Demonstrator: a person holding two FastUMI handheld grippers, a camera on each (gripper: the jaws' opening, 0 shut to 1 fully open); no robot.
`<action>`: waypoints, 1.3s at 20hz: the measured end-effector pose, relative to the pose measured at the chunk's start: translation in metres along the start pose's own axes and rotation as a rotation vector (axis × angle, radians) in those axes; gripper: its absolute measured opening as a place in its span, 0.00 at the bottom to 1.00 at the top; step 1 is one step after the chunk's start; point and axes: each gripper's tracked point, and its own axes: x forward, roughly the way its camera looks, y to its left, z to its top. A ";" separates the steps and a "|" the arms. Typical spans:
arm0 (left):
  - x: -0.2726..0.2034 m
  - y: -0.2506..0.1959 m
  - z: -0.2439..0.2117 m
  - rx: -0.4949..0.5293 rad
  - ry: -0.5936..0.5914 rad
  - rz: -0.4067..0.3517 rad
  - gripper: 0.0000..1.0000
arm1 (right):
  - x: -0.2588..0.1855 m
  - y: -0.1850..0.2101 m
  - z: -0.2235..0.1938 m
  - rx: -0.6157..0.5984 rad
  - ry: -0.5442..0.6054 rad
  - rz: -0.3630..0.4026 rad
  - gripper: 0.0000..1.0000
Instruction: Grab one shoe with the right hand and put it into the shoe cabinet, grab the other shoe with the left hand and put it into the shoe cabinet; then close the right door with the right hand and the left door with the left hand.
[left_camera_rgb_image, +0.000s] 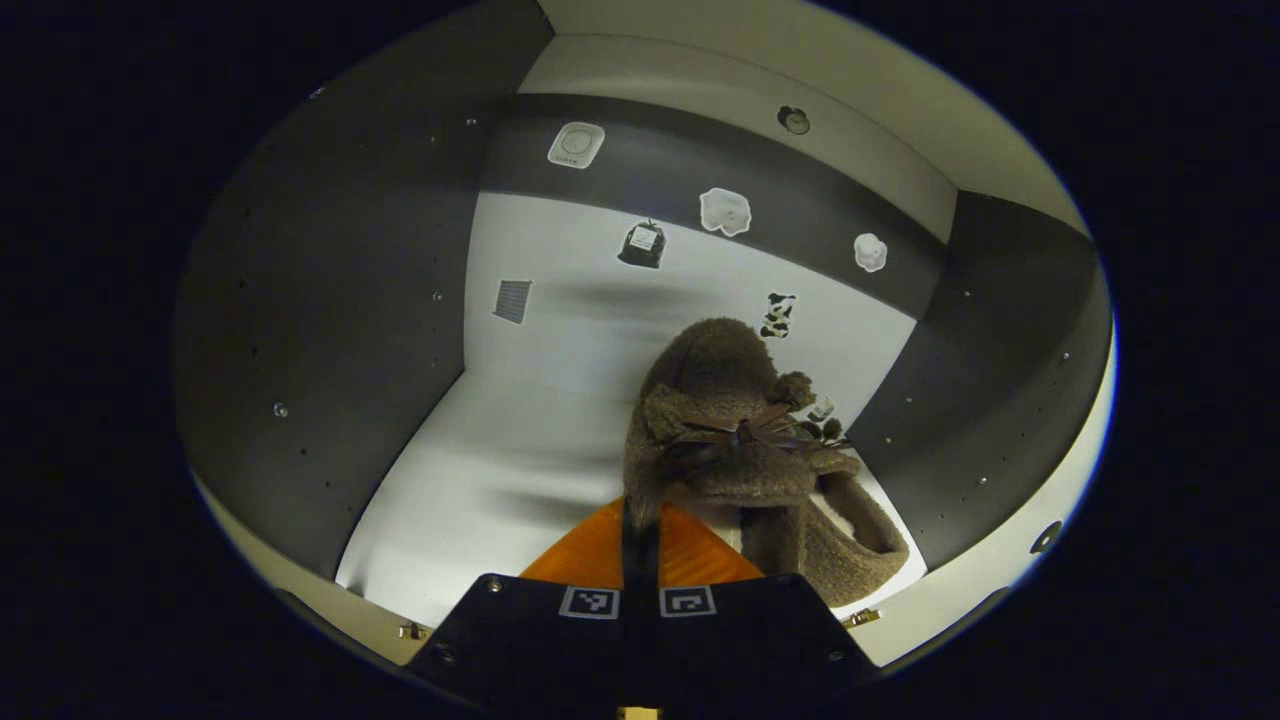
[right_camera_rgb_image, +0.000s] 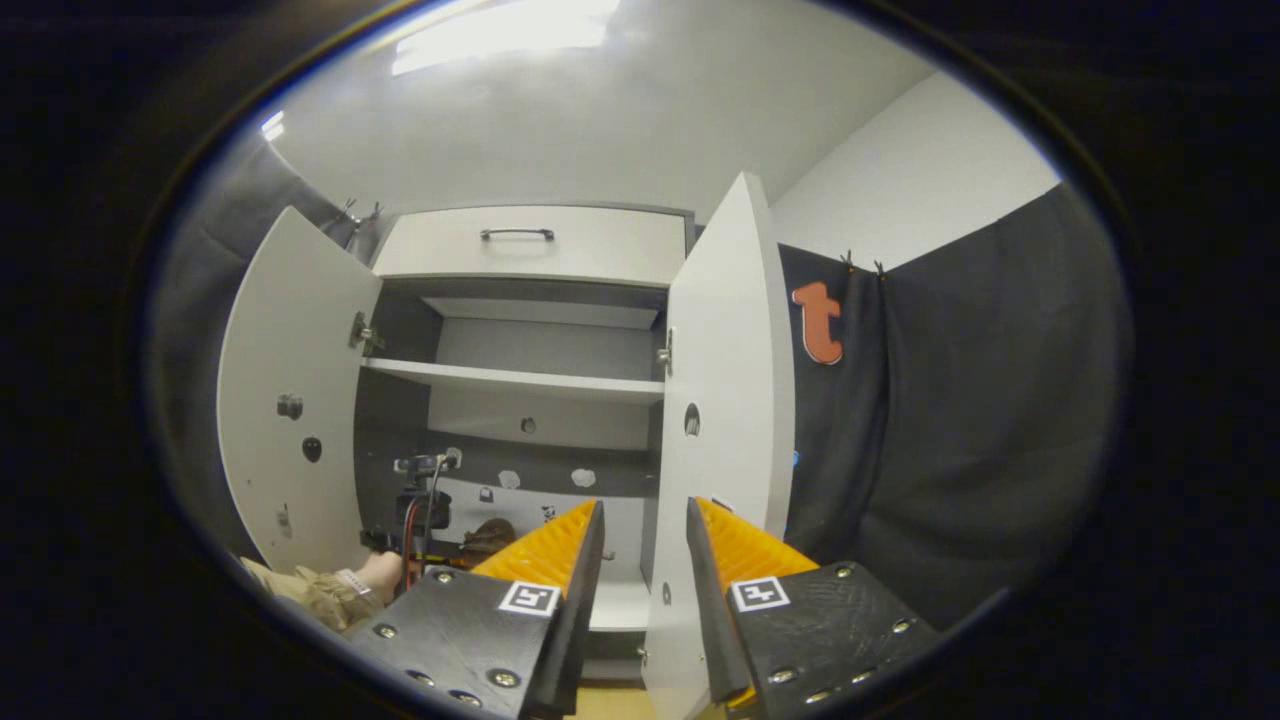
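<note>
In the left gripper view, a brown fuzzy shoe with a bow on top sits inside the shoe cabinet, over its white floor. My left gripper is shut on the shoe's left edge. More brown fuzz with an open collar lies to the lower right; I cannot tell if it is a second shoe. In the right gripper view, my right gripper is open and empty in front of the cabinet. Both doors stand open: the left door and the right door. A hand holds the other gripper low inside, by the brown shoe.
Dark side walls close in the lower compartment, and small stickers dot its back wall. A white shelf crosses the cabinet above, with a handled drawer on top. The edge of the right door stands just ahead of my right gripper.
</note>
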 end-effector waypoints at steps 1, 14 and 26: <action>0.003 0.001 0.000 0.007 0.003 0.005 0.01 | 0.001 0.001 -0.001 0.000 0.002 0.004 0.48; 0.034 0.002 -0.012 0.069 0.053 0.039 0.01 | 0.002 0.004 -0.007 -0.002 0.015 0.007 0.48; 0.027 0.015 -0.009 0.091 0.044 0.069 0.55 | -0.011 -0.002 -0.009 0.005 0.024 0.004 0.47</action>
